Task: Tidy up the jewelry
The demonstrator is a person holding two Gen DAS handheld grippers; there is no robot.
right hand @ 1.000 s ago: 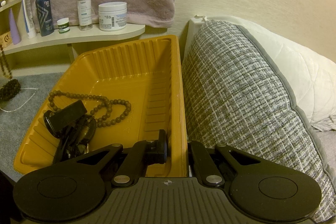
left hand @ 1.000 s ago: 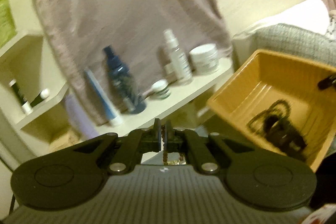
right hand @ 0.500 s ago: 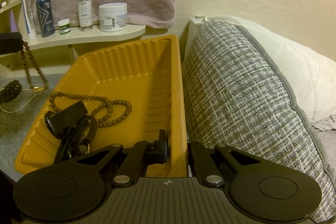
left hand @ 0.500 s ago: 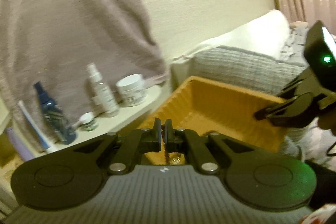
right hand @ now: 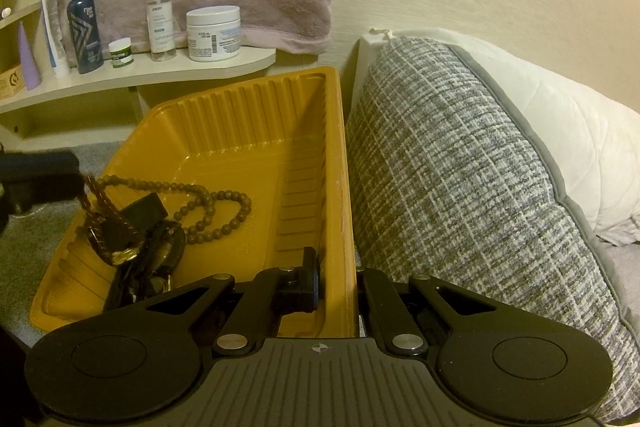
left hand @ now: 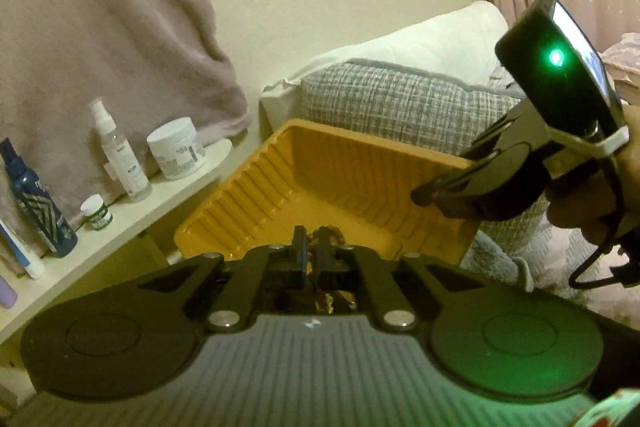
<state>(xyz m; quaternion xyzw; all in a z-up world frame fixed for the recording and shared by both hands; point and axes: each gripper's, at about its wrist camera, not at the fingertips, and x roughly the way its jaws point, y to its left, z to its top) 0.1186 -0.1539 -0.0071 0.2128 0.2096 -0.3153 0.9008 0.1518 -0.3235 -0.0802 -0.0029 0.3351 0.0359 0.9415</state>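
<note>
Two grippers meet at the yellow tray (right hand: 248, 131): at its left edge, the left gripper (right hand: 78, 173) has its fingers pinched on a brown beaded chain (right hand: 100, 203) that dangles over the tray's dark pile of jewelry (right hand: 148, 247). Right of that pile a round-bead necklace (right hand: 216, 211) lies on the tray floor. Further right, the right gripper (right hand: 334, 281) has its fingers clamped on the tray's right wall, beside the grey woven cushion (right hand: 460, 187).

Brown beaded chain (right hand: 105, 213) dangles, possibly touching jewelry inside yellow tray (right hand: 256, 131).
</note>
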